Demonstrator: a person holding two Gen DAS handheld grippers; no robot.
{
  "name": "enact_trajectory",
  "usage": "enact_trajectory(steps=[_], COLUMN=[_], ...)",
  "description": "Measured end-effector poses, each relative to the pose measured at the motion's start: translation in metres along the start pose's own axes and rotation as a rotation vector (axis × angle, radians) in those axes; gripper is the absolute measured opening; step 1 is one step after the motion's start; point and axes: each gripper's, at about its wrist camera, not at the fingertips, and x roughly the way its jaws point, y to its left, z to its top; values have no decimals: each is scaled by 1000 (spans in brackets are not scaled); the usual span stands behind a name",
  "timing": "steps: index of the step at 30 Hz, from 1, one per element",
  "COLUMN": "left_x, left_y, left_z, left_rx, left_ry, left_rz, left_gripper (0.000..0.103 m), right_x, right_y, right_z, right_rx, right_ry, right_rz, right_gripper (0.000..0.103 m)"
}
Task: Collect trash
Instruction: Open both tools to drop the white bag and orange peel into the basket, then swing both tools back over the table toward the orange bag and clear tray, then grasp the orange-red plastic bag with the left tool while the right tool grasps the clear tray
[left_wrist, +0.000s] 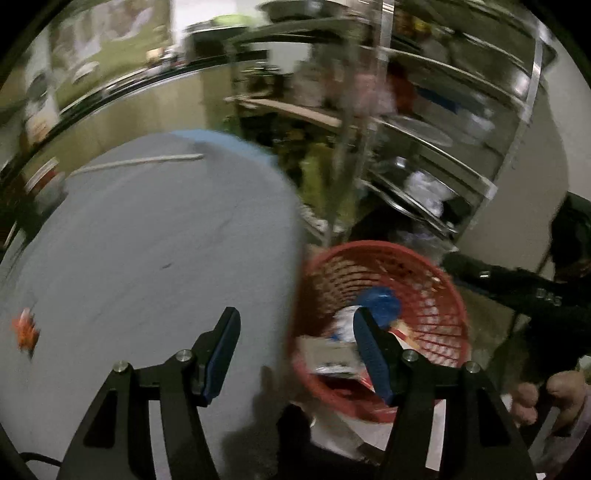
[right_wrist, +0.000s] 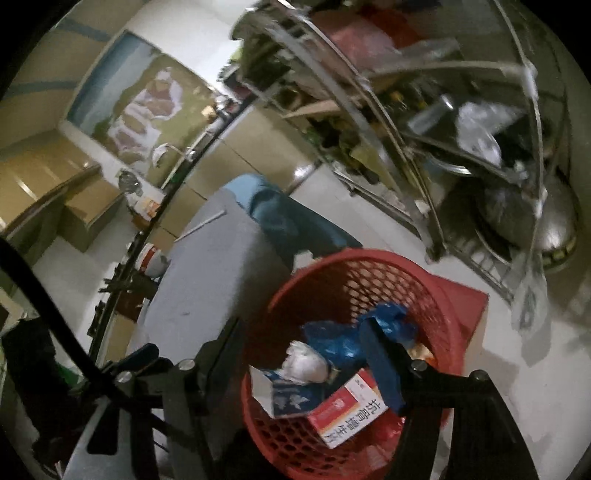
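A red mesh basket (left_wrist: 436, 295) (right_wrist: 354, 280) stands beside a grey round table (left_wrist: 147, 240) (right_wrist: 214, 266). It holds a red and white box (right_wrist: 347, 410), a blue and white carton (right_wrist: 284, 395), a white crumpled wad (right_wrist: 306, 363) and a blue bag (right_wrist: 343, 339). My left gripper (left_wrist: 295, 347) is open and empty over the table's right edge. My right gripper (right_wrist: 299, 350) is open and empty above the basket. An orange scrap (left_wrist: 25, 332) lies on the table at the far left. A white stick (left_wrist: 136, 162) (right_wrist: 201, 223) lies at the table's far side.
A metal rack (left_wrist: 424, 147) (right_wrist: 461, 155) with pots and bags stands behind the basket. A blue cloth (right_wrist: 280, 218) hangs off the table's far edge. A red and white cup (right_wrist: 149, 258) sits by the counter on the left. The other gripper's black arm (left_wrist: 517, 288) and a hand (left_wrist: 546, 398) are at the right.
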Motion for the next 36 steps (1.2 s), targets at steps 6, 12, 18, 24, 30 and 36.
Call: enact_trajectory(steps=[6, 12, 18, 24, 30, 36], left_x=[-22, -49, -69, -71, -41, -9], left_y=[95, 200, 286, 337, 361, 374], left_z=[-33, -84, -124, -116, -79, -67], left_rx=[-231, -450, -669, -790, -820, -857], left_ry=[-13, -23, -39, -83, -75, -50], left_rz=[79, 259, 341, 315, 270, 244], left_gripper=[65, 65, 65, 66, 68, 49], right_x=[14, 54, 90, 114, 127, 140], right_y=[59, 125, 179, 213, 230, 242], right_z=[-14, -41, -74, -99, -106, -100], right_rx=[-174, -314, -430, -525, -569, -578], right_ry=[7, 97, 187, 241, 256, 258], right_rz=[19, 65, 97, 98, 87, 79], right_gripper=[68, 64, 64, 64, 64, 64])
